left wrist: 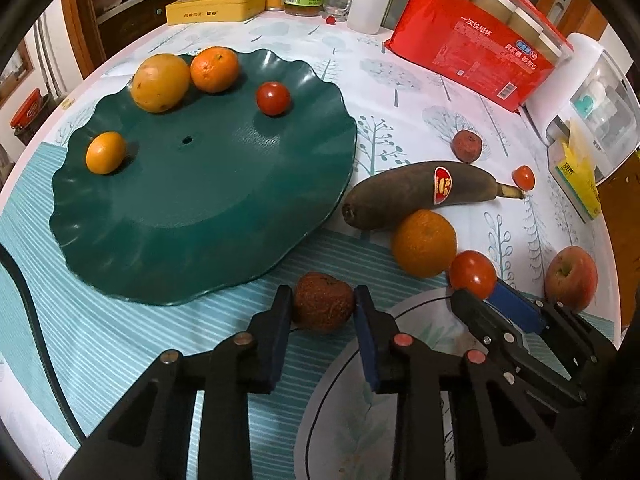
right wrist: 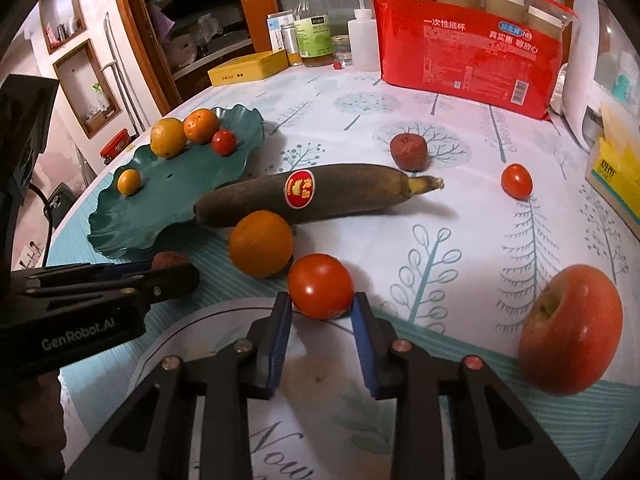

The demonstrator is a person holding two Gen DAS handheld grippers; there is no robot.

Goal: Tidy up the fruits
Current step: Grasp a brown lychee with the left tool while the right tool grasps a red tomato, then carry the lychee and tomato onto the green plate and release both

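From the left wrist view we see the green plate (left wrist: 192,208) at 10 o'clock already carrying 4 fruits: a yellow fruit (left wrist: 160,83), a mandarin (left wrist: 215,69), a small tomato (left wrist: 273,98) and a kumquat (left wrist: 105,152). Our left gripper (left wrist: 323,306) brackets a wrinkled brown fruit (left wrist: 323,302) just off the plate's near rim, both blue pads against its sides; we judge it gripped but not yet lifted. Toward 2 o'clock the blackened banana (left wrist: 416,194), an orange (left wrist: 424,243), a second wrinkled fruit (left wrist: 466,145), a cherry tomato (left wrist: 523,177) and an apple (left wrist: 571,279) wait on the tablecloth (left wrist: 400,92). From the right wrist view our right gripper (right wrist: 321,308) straddles a large tomato (right wrist: 321,286) at 12 o'clock, pads at its flanks; whether they press it we cannot tell. The plate (right wrist: 160,216) lies at 10 o'clock. By our count 4 are placed and 7 remain, roughly a third done.
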